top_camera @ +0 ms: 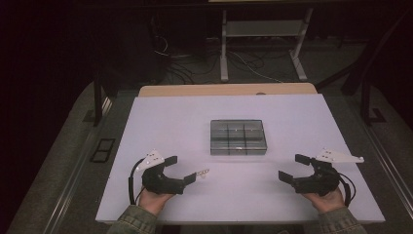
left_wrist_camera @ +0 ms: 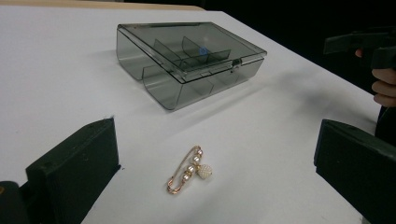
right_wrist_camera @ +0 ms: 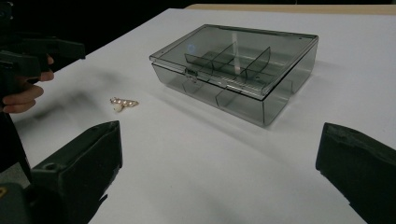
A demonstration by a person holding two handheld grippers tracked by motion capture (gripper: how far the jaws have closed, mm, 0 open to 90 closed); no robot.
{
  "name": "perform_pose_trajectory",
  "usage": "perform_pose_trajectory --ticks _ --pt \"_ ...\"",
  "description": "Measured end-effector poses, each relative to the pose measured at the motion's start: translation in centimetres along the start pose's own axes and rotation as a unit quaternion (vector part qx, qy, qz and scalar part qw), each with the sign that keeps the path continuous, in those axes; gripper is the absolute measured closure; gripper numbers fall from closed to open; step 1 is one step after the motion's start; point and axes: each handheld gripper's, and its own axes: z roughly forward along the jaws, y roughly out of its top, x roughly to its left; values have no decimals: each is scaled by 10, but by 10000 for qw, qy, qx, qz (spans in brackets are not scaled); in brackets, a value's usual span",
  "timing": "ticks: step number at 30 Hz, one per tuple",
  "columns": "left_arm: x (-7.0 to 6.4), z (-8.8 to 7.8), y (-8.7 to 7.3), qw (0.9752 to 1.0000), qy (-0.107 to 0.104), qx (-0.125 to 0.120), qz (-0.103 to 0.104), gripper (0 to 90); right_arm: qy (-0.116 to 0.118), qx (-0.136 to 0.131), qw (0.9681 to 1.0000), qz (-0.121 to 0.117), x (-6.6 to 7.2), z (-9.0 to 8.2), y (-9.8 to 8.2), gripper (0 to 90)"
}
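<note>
High view: a white table (top_camera: pixel 160 122) fills the middle, with a smoky clear plastic box (top_camera: pixel 238 137) sitting closed near its centre, its inner dividers showing through the lid. The left gripper (top_camera: pixel 181 169) rests low at the near left, the right gripper (top_camera: pixel 293 167) at the near right, each held by a hand coming in from the bottom edge. Both have their jaws spread wide with nothing between the pads. A small gold pin with pearl beads (top_camera: pixel 201 172) lies flat on the table, just beside the tip of the left gripper and well apart from the right one.

In the left gripper view the pin (left_wrist_camera: pixel 189 171) lies between the two black jaws, a little ahead of them, and the box (left_wrist_camera: pixel 187 60) sits beyond it, lid down and latch facing this side.

This looks like the start: nothing is picked up and the box is unopened. The next move probably calls for the left jaws to drop around the thin pin and close gently, low to the table, while the right gripper goes to the latch (right_wrist_camera: pixel 190 72) to lift the lid.
</note>
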Motion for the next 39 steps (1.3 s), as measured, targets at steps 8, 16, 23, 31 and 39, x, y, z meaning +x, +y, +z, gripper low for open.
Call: perform_pose_trajectory --ticks 8,16,23,31,39 --pt "-1 0 0 10000 -47 1 -14 0 -17 68 10000 12 1 1 0 4" --pt "-1 0 -1 10000 -77 7 -33 0 16 174 9998 -38 2 4 -1 4" --pt "0 0 -1 9999 -95 2 -75 0 43 319 9995 21 2 6 0 4" --pt "0 -1 -2 9999 -87 -6 -98 0 40 572 9982 -148 6 9 3 4" --pt "0 -2 -2 9999 -105 -1 -94 0 85 734 9969 -286 8 12 12 4"
